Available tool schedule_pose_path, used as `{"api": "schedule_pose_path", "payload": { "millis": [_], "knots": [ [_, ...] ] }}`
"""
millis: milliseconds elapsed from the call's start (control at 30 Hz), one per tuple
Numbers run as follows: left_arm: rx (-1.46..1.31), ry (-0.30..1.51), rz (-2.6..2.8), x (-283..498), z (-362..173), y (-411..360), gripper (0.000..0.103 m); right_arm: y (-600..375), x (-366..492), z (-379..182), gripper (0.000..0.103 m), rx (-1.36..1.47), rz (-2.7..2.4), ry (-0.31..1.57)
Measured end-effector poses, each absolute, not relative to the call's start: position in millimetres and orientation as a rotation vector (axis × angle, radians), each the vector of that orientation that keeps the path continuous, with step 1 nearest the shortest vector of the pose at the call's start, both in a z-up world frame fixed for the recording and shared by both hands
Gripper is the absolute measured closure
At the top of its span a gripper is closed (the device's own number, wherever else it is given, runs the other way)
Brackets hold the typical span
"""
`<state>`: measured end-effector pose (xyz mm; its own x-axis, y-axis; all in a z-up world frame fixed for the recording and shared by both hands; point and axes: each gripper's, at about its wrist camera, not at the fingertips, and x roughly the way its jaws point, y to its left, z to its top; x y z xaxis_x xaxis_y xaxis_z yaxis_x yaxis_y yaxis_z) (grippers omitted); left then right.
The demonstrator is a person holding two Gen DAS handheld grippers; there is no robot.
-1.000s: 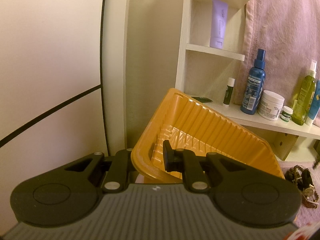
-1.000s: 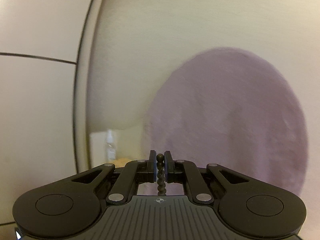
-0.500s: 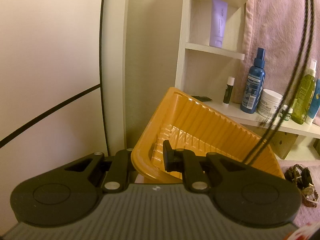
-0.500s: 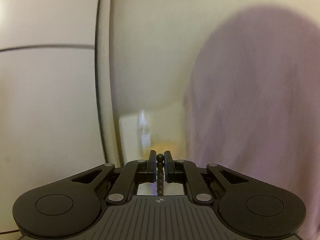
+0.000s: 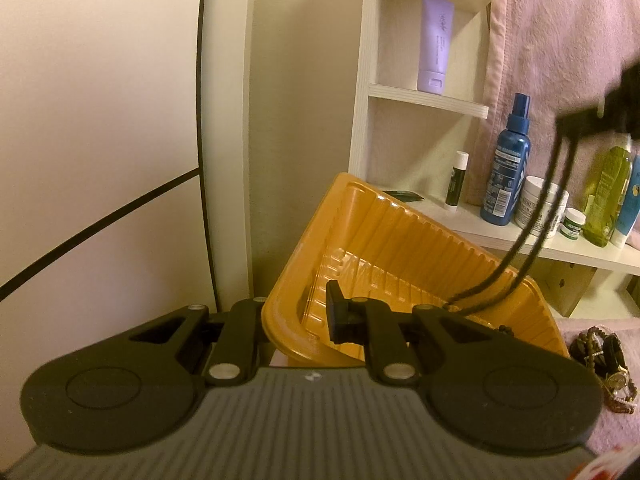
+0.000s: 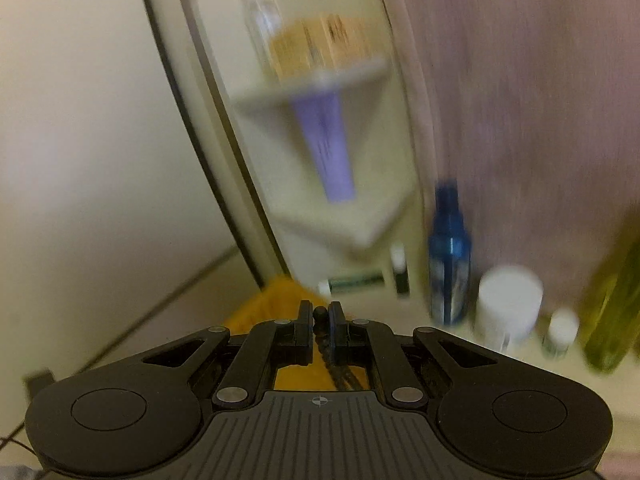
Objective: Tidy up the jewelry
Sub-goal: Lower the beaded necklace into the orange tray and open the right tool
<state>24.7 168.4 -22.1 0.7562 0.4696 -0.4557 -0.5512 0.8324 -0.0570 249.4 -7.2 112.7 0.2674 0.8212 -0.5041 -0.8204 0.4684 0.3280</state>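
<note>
— What does the necklace (image 5: 536, 220) look like?
— A thin string of dark beads, doubled, hanging from the right claw (image 6: 320, 318), which pinches it; its lower end reaches into the orange tray (image 5: 400, 256).
— And the left claw (image 5: 298, 314)?
— Clamped on the tray's near rim, holding it tilted.
— Anything unclear?
— The right wrist view is blurred; more jewelry (image 5: 604, 364) lies half cut off at right.
</note>
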Motion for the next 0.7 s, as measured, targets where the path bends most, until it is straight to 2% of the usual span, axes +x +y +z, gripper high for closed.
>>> {"api": "schedule_pose_path", "payload": {
  "millis": [233,400,433,467,500,533,567,700],
  "knots": [
    [-0.191,0.445,0.56,26,-22,168,0.089,-6,251,52,0.096,-0.006,1.062,0.812],
    [-0.189,0.448,0.56,26,-21,168,0.089,-5,255,35,0.094,-0.002,1.064,0.832],
    [-0.189,0.449,0.559,26,-21,168,0.089,-6,256,35,0.088,0.001,1.062,0.832],
    [-0.189,0.45,0.558,26,-21,169,0.089,-7,256,36,0.076,0.004,1.061,0.828],
    [-0.187,0.451,0.557,26,-21,169,0.089,-10,258,37,0.069,0.011,1.063,0.817],
    [-0.186,0.452,0.558,27,-21,169,0.089,-13,258,40,0.056,0.024,1.063,0.8],
    [-0.187,0.452,0.558,27,-20,169,0.089,-17,259,43,0.051,0.036,1.056,0.781],
    [-0.186,0.453,0.557,27,-20,169,0.089,-49,260,58,0.051,0.089,1.017,0.725]
  ]
}}
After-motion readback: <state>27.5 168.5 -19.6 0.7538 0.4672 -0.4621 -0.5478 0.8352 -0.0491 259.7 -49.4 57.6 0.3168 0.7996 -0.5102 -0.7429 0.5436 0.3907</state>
